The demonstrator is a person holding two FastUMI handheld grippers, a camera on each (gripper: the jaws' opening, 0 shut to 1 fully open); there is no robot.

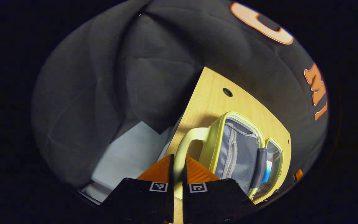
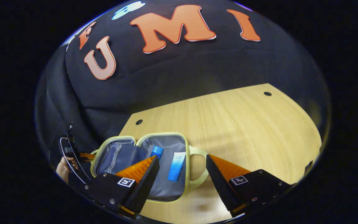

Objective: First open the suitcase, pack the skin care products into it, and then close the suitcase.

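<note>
A small pale-yellow suitcase (image 2: 189,183) lies open on the wooden table (image 2: 235,118), its grey lining showing. Two blue skin care tubes lie in its right half: a light one (image 2: 176,166) and a darker one (image 2: 156,151). My right gripper (image 2: 182,156) hovers open just above that half, near the right-hand handle (image 2: 199,152). In the left gripper view the suitcase (image 1: 238,149) stands open, with a blue tube (image 1: 267,169) in its far half. My left gripper (image 1: 177,169) is shut on the near handle (image 1: 186,140).
The left gripper and the hand holding it (image 2: 70,158) show at the suitcase's left end. The table has small round holes (image 2: 267,93) (image 2: 139,122) (image 1: 227,92). Its left edge drops to a pale floor (image 1: 126,155). Bare wood stretches to the right of the suitcase.
</note>
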